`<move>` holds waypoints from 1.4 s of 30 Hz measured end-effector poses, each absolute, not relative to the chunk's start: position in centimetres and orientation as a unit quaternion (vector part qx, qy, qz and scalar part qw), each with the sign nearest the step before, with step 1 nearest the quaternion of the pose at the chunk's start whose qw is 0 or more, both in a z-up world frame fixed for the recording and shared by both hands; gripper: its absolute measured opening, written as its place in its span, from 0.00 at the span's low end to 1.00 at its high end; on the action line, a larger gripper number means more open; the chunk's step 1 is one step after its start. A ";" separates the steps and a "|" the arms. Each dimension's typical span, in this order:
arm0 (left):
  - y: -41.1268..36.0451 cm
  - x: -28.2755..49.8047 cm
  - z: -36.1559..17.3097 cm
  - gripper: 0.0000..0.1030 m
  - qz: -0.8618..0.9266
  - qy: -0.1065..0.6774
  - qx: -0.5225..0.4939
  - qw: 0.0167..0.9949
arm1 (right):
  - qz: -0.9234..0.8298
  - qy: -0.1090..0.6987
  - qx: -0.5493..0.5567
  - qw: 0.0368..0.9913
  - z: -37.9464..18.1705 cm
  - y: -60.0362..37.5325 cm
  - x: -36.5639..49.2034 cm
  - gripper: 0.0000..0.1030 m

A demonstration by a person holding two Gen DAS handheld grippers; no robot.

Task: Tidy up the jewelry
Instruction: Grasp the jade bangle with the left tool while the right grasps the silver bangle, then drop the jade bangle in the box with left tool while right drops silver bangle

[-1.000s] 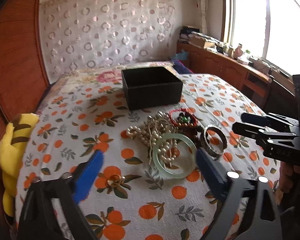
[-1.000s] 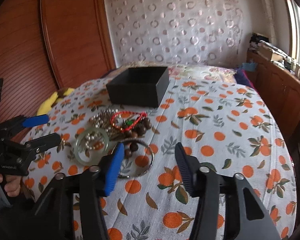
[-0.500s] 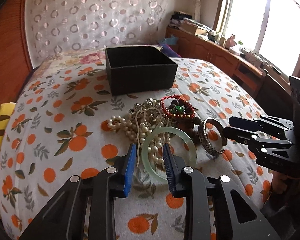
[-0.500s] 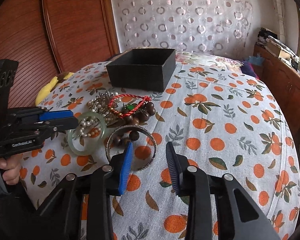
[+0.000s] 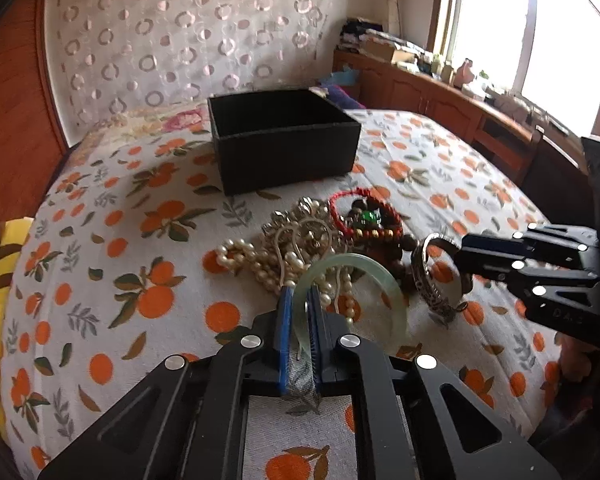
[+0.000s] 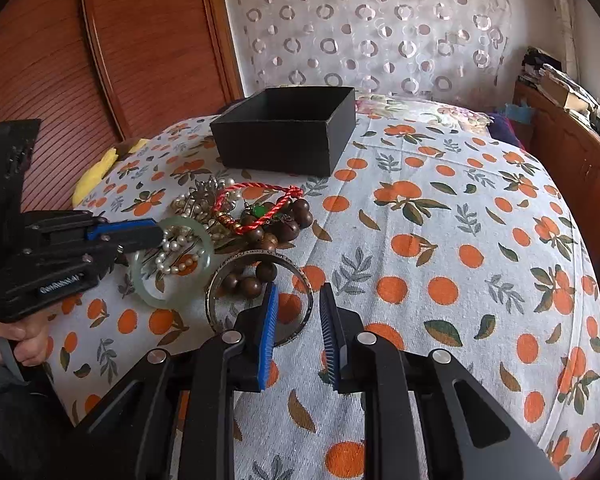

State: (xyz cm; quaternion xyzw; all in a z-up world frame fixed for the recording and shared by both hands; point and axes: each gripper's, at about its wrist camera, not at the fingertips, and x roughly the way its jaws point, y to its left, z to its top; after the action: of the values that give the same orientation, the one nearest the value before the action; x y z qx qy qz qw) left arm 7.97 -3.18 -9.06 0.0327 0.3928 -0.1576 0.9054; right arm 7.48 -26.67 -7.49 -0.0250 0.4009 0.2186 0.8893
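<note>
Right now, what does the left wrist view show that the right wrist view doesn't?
Only the left wrist view shows the bright window and the left gripper shut on the green bangle.

Only the right wrist view shows the right gripper open around the silver bangle's rim, and the wooden panel.

Both show the black box, red cord bracelet and pearls.

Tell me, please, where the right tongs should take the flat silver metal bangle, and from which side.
Take the silver metal bangle at its near rim, coming from above with one finger inside the ring. It lies flat, and brown wooden beads crowd its far side.
</note>
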 end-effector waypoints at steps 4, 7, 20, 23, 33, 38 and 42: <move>-2.6 7.4 -8.1 0.07 -0.155 0.375 0.022 0.914 | 0.220 0.406 -0.030 0.887 -7.6 -26.5 8.0 0.23; -2.2 7.3 -7.2 0.07 -0.156 0.361 0.012 0.920 | 0.221 0.412 -0.036 0.884 -7.7 -26.3 8.5 0.23; -1.2 9.4 -4.3 0.07 -0.142 0.324 0.003 0.935 | 0.241 0.390 -0.055 0.887 -6.4 -26.3 8.3 0.05; -1.3 9.9 -3.6 0.07 -0.140 0.315 0.004 0.939 | 0.239 0.377 -0.060 0.893 -5.4 -26.4 8.2 0.05; -1.1 12.3 -1.5 0.07 -0.123 0.290 0.009 0.949 | 0.234 0.333 -0.069 0.911 -1.4 -25.7 12.7 0.05; -0.8 13.5 -0.8 0.07 -0.110 0.282 0.015 0.953 | 0.220 0.322 -0.077 0.918 -0.3 -24.5 16.8 0.05; -0.4 14.9 -0.6 0.07 -0.098 0.278 0.017 0.955 | 0.209 0.321 -0.074 0.921 -0.5 -23.8 19.4 0.05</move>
State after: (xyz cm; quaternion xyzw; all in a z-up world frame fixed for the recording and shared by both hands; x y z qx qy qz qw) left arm 14.86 -0.40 -0.62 0.0165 0.2783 -0.0975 0.9554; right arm 19.43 -23.76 -0.51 -0.0735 0.3211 0.2088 0.9208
